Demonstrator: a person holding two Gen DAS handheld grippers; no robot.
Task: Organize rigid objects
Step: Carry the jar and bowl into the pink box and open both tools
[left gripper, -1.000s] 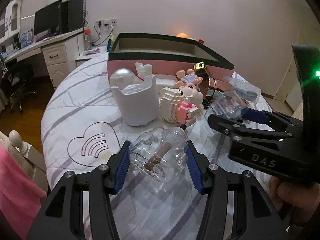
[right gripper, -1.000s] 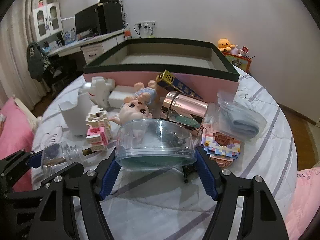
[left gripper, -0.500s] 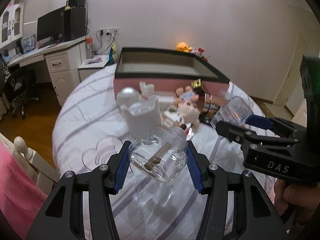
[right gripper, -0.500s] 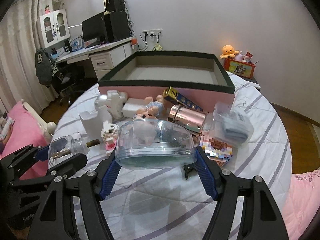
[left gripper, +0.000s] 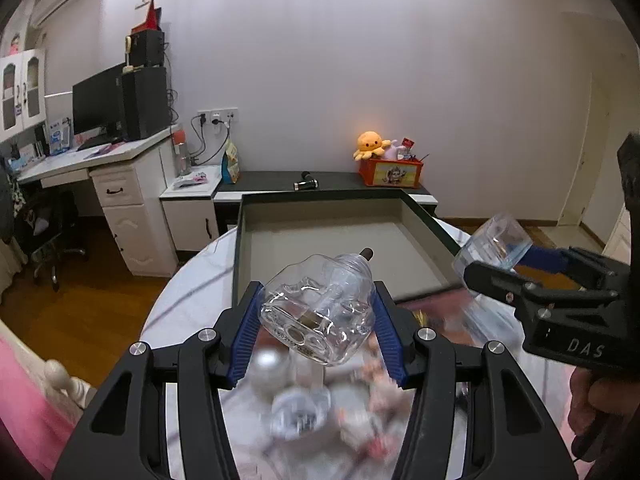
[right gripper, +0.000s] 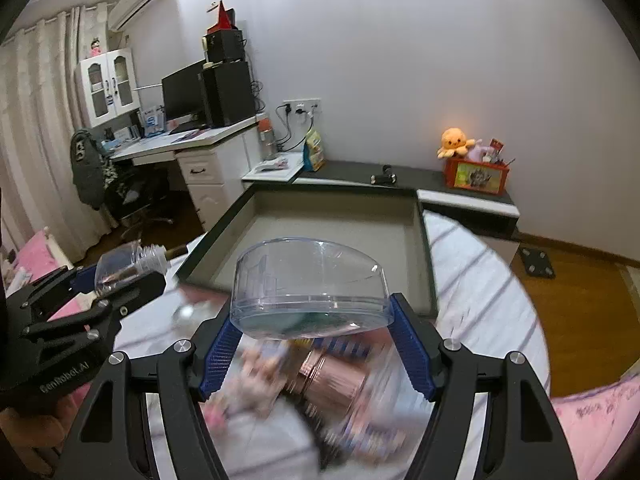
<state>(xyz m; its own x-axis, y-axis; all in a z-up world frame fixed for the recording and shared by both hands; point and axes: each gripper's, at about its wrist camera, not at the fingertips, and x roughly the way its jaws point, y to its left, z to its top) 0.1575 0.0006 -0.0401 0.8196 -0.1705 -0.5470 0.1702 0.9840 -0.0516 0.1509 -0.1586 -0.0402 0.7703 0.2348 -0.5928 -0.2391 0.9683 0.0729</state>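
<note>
My left gripper (left gripper: 316, 328) is shut on a clear glass bottle (left gripper: 320, 312) with a stick inside, held high above the table near the front edge of the open storage box (left gripper: 340, 236). My right gripper (right gripper: 316, 332) is shut on a clear round plastic container (right gripper: 310, 284), held above the same box's (right gripper: 320, 232) front edge. The right gripper also shows in the left wrist view (left gripper: 520, 264), to the right. The left gripper shows in the right wrist view (right gripper: 116, 276), to the left. The box has dark rims and a bare grey floor.
Blurred toys, a copper-coloured can (right gripper: 332, 384) and brick models lie on the round table (right gripper: 480, 300) below the grippers. A desk with a monitor (left gripper: 100, 108) stands at the left. A low shelf with an orange plush (left gripper: 370, 144) runs behind the box.
Both grippers have risen and moved forward with their loads, from low over the toys to above the box's front edge. The box floor now shows.
</note>
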